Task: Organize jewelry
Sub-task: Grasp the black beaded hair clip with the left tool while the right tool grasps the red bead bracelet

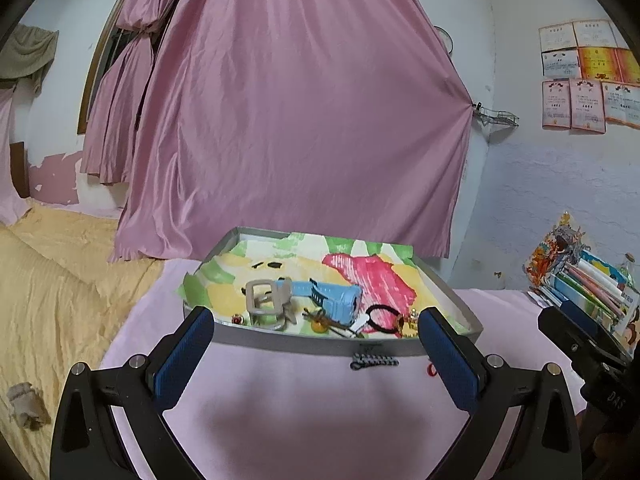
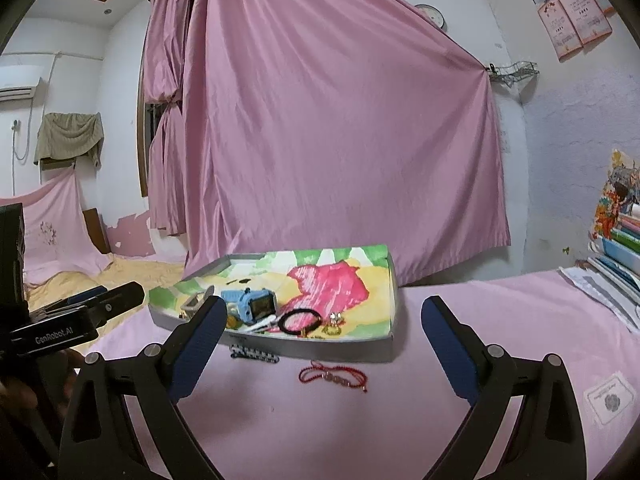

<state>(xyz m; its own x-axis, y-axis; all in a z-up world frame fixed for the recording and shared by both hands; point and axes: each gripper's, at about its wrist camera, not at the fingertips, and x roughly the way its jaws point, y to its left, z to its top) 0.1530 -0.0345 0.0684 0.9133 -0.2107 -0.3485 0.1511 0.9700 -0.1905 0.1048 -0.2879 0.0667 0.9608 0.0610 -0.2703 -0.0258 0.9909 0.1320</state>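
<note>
one grey tray [image 2: 320, 346] is sitting on the pink cloth [image 2: 460, 292], holding one blue watch [image 2: 253, 306] and one black hair tie [image 2: 300, 321]. one red bracelet [image 2: 333, 376] and one checkered clip [image 2: 254, 354] are lying just before it. left gripper [image 1: 316, 332] and right gripper [image 2: 322, 320] are both hovering spread wide, holding nothing.

1. The tray [image 2: 344, 346] has matt grey walls that look like metal, lined with printed cloth.
2. A pink matt tablecloth [image 2: 320, 420] covers the table.
3. The curtain [image 2: 340, 120] is pink satin-like cloth, slightly glossy and creased.
4. The red bracelet [image 2: 332, 377] is thin woven cord.
5. Left gripper [image 1: 316, 350] pads [image 1: 182, 356] are ribbed blue rubber on black plastic.
</note>
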